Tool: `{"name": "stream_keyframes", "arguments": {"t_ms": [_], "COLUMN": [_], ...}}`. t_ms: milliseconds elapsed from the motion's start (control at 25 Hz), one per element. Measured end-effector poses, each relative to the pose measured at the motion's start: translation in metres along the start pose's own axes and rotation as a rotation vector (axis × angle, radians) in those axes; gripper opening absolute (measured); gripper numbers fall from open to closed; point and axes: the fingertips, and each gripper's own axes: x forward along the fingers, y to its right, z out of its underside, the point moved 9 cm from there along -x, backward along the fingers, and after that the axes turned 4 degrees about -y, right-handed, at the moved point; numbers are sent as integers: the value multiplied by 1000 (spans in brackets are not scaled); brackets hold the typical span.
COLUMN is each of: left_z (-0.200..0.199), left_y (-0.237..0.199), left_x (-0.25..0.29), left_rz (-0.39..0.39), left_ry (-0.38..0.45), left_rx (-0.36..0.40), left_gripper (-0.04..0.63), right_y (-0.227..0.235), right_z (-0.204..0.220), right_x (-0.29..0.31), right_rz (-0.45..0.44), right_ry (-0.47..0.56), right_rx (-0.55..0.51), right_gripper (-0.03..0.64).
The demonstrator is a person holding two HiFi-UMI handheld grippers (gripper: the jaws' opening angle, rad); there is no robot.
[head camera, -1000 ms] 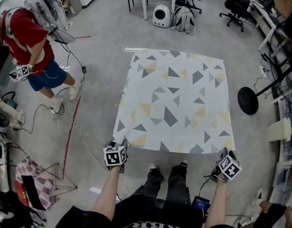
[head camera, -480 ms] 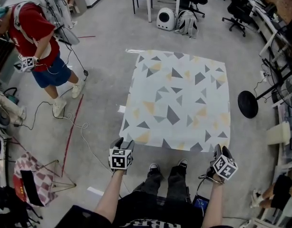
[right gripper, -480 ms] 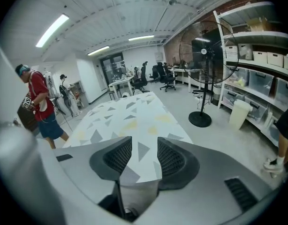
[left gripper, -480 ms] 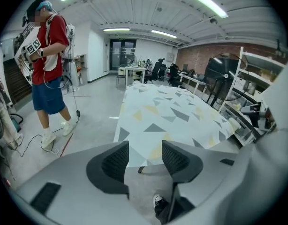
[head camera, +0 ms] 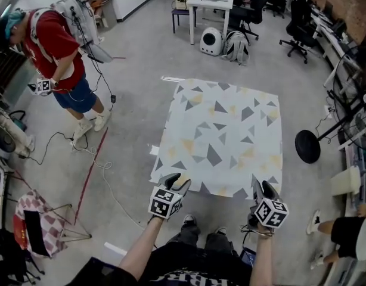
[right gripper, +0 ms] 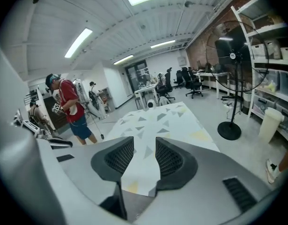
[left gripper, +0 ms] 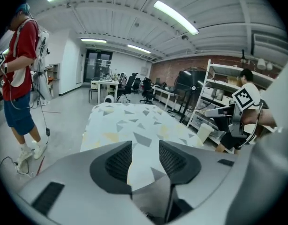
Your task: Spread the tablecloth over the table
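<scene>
**Left gripper** (head camera: 176, 181) and **right gripper** (head camera: 262, 189): each pair of jaws stands apart, somewhat narrowed after closing just now. Neither pair pinches anything, and the patterned cloth shows only through each gap.

**Tablecloth** (head camera: 222, 139): lies spread flat in the middle of the scene. In the head view the jaw tips overlap its near edge, just inside the near-left and near-right corners.

**Change:** a second earlier both grippers were at those corners; now they are closer together.

**Count:** two grippers, one tablecloth, one person in a red shirt (head camera: 53, 45) at far left.

One tablecloth (head camera: 222, 139), two grippers (head camera: 177, 182) (head camera: 262, 187)
</scene>
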Motion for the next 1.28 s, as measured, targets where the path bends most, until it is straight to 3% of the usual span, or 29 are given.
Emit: {"name": "stream_keyframes", "arguments": {"t_ms": [320, 640, 1040, 1280], "left_z": [-46, -64, -74, -69], "left_y": [79, 182, 260, 283], "left_x": [-28, -52, -87, -96], "left_rz": [63, 160, 200, 197], "left_ry": [136, 231, 333, 339], "left_rx": [81, 148, 139, 186], "left_gripper": [160, 106, 54, 29], "right_y": [-24, -31, -23, -12], "right_z": [-36, -53, -56, -44], "right_x": [-41, -106, -169, -184], "right_rz": [-226, -404, -533, -605], "right_ry": [39, 91, 143, 156], "right_rx": [-108, -201, -282, -278], "right_gripper": [140, 65, 15, 14]}}
